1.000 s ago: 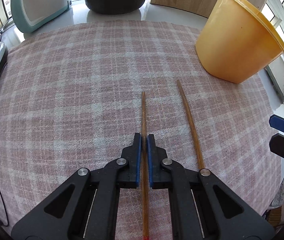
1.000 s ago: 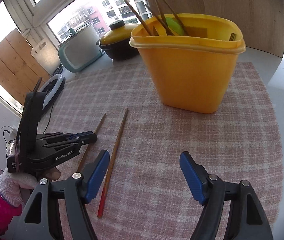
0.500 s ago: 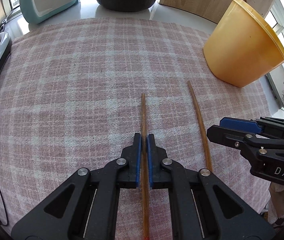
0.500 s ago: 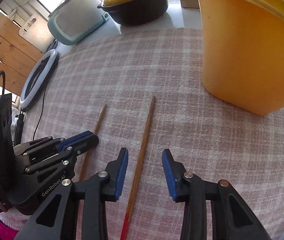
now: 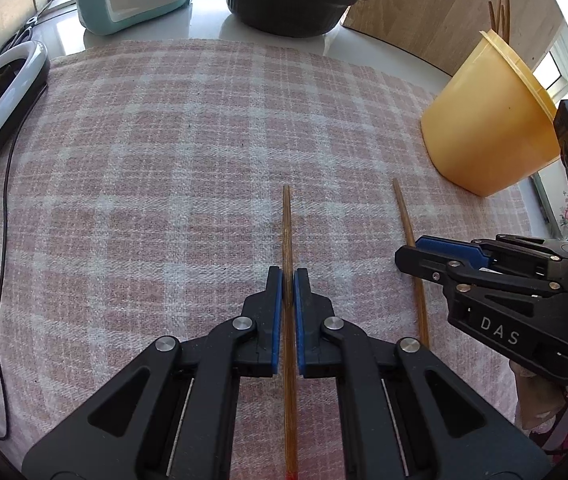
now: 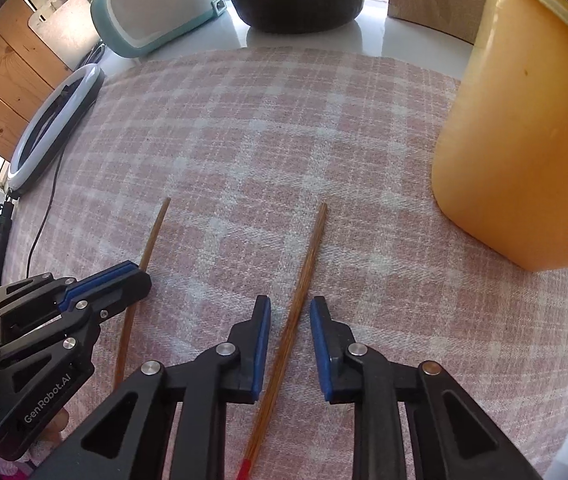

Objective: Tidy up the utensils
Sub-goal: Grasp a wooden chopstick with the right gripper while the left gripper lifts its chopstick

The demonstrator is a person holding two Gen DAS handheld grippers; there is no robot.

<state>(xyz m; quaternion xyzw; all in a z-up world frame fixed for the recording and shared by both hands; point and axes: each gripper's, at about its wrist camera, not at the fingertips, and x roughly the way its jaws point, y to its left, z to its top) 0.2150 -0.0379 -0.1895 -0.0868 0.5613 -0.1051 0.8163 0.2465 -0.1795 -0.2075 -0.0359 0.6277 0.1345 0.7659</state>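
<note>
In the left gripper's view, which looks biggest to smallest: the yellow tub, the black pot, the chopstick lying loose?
1. Black pot, though partly cut off.
2. Yellow tub, close to the pot and nearer, so unsure.
3. Loose chopstick, thinnest by far.

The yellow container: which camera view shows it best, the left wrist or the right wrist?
The left wrist view: the yellow container appears nearly whole, with its rim and utensil tips sticking out above. In the right wrist view it is close and cropped, showing mostly its side wall.
</note>
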